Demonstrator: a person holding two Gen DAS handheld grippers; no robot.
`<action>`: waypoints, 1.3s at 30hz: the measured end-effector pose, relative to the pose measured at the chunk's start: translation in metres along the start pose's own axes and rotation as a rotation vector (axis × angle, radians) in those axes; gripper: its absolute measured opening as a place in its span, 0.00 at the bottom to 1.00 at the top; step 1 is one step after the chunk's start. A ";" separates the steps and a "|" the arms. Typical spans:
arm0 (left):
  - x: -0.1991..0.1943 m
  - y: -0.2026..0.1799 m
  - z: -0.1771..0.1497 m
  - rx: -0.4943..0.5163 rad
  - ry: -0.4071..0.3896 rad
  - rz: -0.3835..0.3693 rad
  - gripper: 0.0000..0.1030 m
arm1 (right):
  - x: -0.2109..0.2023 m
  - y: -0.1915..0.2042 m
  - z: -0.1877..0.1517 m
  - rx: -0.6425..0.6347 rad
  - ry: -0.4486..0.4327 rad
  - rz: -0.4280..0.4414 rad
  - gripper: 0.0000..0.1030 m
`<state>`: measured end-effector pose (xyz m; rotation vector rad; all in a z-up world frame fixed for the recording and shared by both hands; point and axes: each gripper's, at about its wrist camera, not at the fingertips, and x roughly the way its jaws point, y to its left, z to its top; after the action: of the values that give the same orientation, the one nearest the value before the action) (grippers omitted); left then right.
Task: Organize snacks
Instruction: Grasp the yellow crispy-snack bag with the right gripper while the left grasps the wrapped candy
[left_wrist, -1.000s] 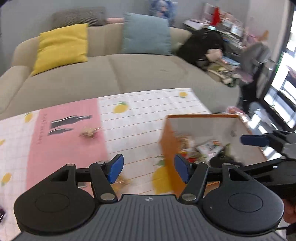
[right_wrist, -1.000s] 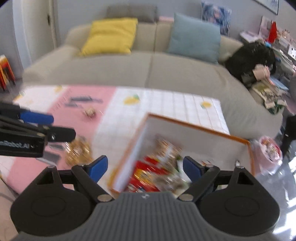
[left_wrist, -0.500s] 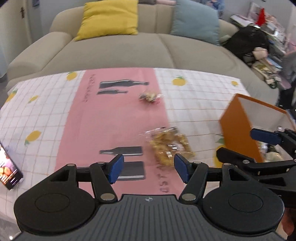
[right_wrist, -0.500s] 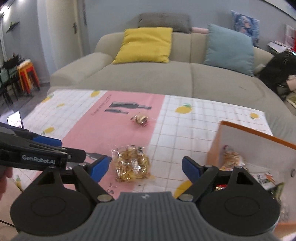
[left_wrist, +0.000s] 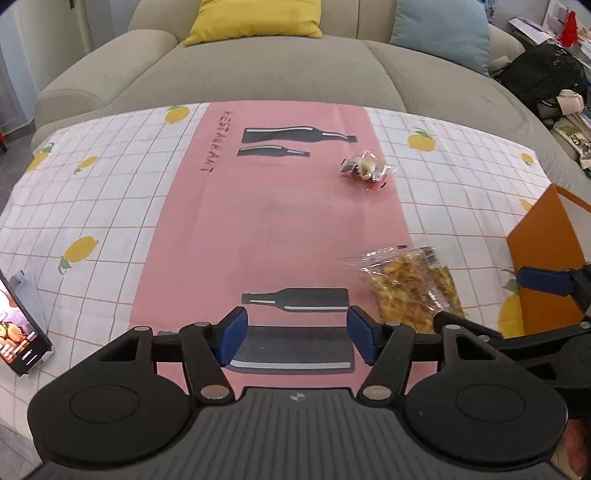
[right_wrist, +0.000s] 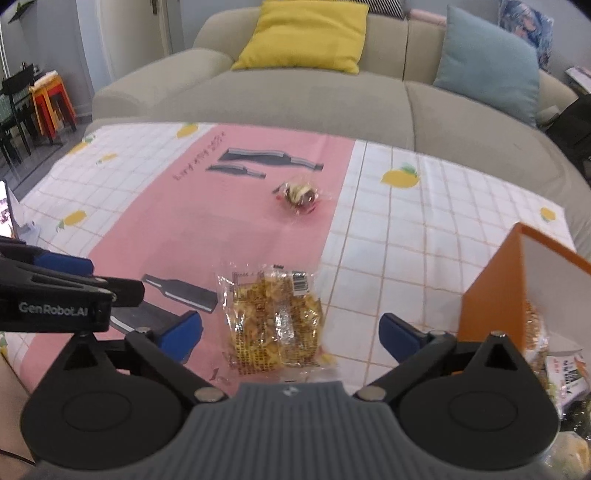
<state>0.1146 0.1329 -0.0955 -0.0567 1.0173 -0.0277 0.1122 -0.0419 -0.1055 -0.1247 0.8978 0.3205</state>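
Observation:
A clear bag of yellow snacks (right_wrist: 275, 319) lies on the pink strip of the tablecloth; it also shows in the left wrist view (left_wrist: 413, 288). My right gripper (right_wrist: 290, 336) is open and empty, with the bag between its blue pads, just above it. My left gripper (left_wrist: 295, 338) is open and empty, to the left of the bag. A small wrapped candy (right_wrist: 299, 194) lies farther back; it also shows in the left wrist view (left_wrist: 364, 170). The orange box (right_wrist: 491, 288) at the right holds several snack packs (right_wrist: 565, 369).
A phone (left_wrist: 18, 328) stands at the table's left edge. A beige sofa (right_wrist: 332, 92) with yellow and blue cushions runs behind the table. Stools and chairs (right_wrist: 44, 103) stand far left.
Both grippers swung left from over the orange box to the pink strip. The right gripper came closer over the yellow snack bag. Both stayed open.

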 end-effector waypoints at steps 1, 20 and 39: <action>0.004 0.002 0.001 -0.004 0.006 0.001 0.70 | 0.006 0.001 0.001 -0.001 0.015 0.005 0.97; 0.050 0.012 0.017 0.005 0.031 -0.062 0.70 | 0.073 0.001 0.010 -0.003 0.107 0.049 0.62; 0.125 -0.044 0.113 0.168 -0.133 -0.227 0.78 | 0.099 -0.080 0.059 0.112 0.140 -0.153 0.53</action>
<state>0.2769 0.0871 -0.1397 -0.0200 0.8688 -0.3125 0.2393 -0.0812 -0.1489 -0.1130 1.0367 0.1194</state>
